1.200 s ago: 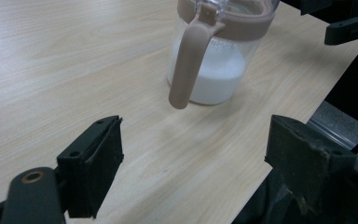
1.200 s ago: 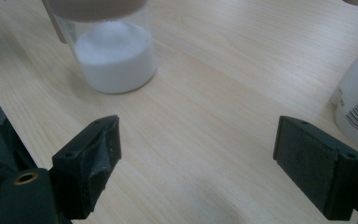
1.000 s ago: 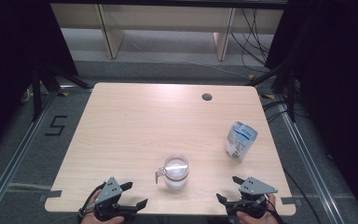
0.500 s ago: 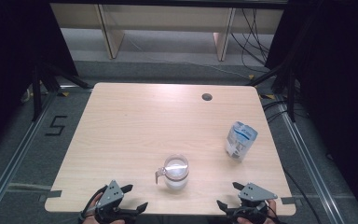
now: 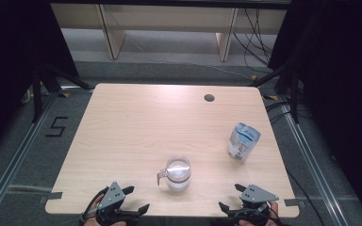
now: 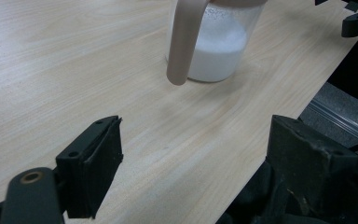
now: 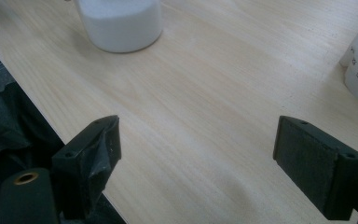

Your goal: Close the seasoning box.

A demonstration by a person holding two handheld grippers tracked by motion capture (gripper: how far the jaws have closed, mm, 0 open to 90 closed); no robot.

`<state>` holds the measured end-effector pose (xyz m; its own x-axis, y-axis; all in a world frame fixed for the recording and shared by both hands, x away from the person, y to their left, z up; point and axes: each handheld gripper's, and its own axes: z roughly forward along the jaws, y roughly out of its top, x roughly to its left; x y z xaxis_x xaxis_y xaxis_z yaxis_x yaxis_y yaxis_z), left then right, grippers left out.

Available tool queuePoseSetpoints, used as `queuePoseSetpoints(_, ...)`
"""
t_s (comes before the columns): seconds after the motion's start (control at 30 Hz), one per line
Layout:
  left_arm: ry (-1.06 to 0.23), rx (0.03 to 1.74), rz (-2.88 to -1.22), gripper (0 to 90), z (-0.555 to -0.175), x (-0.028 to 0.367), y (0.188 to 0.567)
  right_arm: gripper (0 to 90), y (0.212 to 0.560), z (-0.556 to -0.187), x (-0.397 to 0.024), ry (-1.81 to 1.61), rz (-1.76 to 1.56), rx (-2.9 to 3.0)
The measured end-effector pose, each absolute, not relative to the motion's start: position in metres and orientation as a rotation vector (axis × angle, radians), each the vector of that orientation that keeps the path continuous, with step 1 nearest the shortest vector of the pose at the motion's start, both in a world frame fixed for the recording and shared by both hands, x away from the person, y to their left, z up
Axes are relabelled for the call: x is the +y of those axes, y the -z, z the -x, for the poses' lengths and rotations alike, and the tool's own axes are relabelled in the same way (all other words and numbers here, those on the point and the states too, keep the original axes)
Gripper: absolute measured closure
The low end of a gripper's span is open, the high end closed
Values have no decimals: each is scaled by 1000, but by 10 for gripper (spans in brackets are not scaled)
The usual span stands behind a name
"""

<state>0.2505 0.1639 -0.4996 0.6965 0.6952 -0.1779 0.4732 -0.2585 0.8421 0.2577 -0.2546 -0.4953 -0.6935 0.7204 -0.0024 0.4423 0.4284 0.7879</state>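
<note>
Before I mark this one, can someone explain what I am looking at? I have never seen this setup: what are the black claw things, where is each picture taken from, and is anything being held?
There is no robot here. A person at the near edge of the table holds a hand-operated two-jaw tool in each hand: the left gripper and the right gripper.

The high view comes from a fixed camera above the person, looking forward and down. The other two pictures come from a small camera riding on each gripper, looking out between its own two black jaws.

On the table stand a clear jug with a pinkish handle, partly filled with white powder, and a white and blue pouch farther off on the right. A small round hole sits near the far edge.

Nothing is held: both grippers have their jaws apart, with bare wood between them.
</note>
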Motion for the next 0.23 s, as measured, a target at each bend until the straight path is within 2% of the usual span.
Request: queuePoseSetpoints(0.23, -288, 914, -1921, 166, -251, 165, 500, 158, 496, -258, -255, -1143, -1022, 2333)
